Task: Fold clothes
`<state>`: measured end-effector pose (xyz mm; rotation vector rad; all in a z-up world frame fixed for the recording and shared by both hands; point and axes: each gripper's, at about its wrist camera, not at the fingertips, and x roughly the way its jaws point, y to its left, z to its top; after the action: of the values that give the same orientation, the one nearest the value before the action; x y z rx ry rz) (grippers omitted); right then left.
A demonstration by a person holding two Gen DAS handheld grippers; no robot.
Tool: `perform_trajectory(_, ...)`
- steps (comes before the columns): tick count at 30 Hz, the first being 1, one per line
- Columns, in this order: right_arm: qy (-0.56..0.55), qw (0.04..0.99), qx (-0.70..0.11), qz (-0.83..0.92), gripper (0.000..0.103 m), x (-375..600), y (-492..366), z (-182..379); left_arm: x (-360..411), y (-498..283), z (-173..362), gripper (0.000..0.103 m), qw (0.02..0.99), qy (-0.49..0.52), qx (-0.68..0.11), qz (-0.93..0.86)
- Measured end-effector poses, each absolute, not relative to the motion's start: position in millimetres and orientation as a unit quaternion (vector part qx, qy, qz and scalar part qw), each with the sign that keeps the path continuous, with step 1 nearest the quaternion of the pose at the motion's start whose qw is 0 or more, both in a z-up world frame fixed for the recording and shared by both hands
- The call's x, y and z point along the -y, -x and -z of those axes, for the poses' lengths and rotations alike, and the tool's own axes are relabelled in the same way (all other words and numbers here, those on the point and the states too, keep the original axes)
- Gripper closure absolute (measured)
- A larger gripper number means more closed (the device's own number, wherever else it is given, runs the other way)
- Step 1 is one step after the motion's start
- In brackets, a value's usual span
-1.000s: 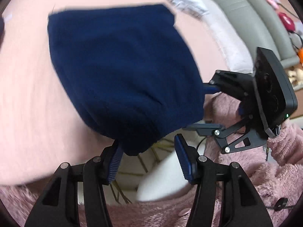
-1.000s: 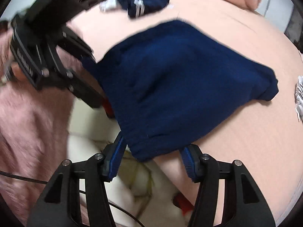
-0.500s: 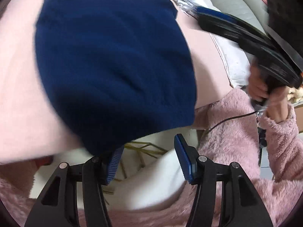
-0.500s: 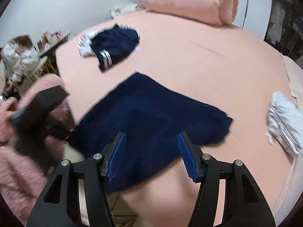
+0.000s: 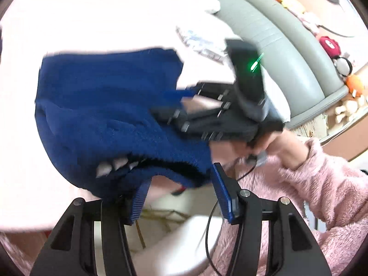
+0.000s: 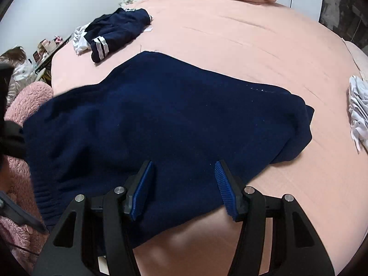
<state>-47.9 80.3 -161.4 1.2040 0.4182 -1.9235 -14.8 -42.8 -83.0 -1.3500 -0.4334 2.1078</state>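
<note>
While the navy sweater (image 6: 165, 124) lies spread on the pink bed (image 6: 253, 46), its near hem at the bed edge, the right gripper (image 6: 184, 184) hovers over it, jaws apart, pinching nothing. Left gripper (image 5: 179, 197) also spread; sweater hem drapes over its left pad, not clamped. Second navy garment (image 6: 115, 32) well apart.

Left gripper (image 5: 179, 191) tilts downward, jaws apart with nothing pinched between them. Right gripper (image 6: 184, 184) also angles down, jaws parted and empty. In the left view a hand (image 5: 283, 147) in a pink fleece sleeve (image 5: 322, 184) grasps the right gripper's handle.
</note>
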Motion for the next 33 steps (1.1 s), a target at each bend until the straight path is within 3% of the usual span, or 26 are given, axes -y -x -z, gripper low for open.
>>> perform_trajectory(7,-0.476,0.359,-0.036,0.802,0.047,-125.2,60.8,122.5,-5.6,58.4,79.7,0.049,0.286,0.485,0.185,-0.806)
perform_trajectory(14,-0.436,0.370,-0.131,0.810,0.037,-122.0,19.5,100.2,19.7,104.4,110.9,0.049,0.236,0.494,0.269,-0.792)
perform_trajectory(17,-0.430,0.377,-0.143,0.808,0.037,-105.6,15.3,104.1,40.0,89.8,94.1,0.049,0.237,0.437,0.288,-0.818)
perform_trajectory(20,-0.432,0.373,-0.132,0.810,0.037,-89.0,24.9,110.3,64.9,81.8,85.5,0.047,0.202,0.409,0.273,-0.847)
perform_trajectory(24,-0.458,0.365,-0.078,0.807,0.040,-82.5,53.1,122.4,71.9,88.2,106.7,0.047,0.199,0.449,0.212,-0.845)
perform_trajectory(26,-0.475,0.352,-0.042,0.806,0.055,-84.4,70.7,129.5,63.8,88.4,117.3,0.047,0.209,0.462,0.175,-0.844)
perform_trajectory(29,-0.479,0.367,0.020,0.797,0.061,-91.7,80.5,125.8,58.8,86.7,122.3,0.047,0.221,0.465,0.141,-0.846)
perform_trajectory(33,-0.480,0.443,-0.051,0.756,0.061,-74.8,61.6,121.9,54.2,91.0,128.5,0.047,0.220,0.488,0.105,-0.838)
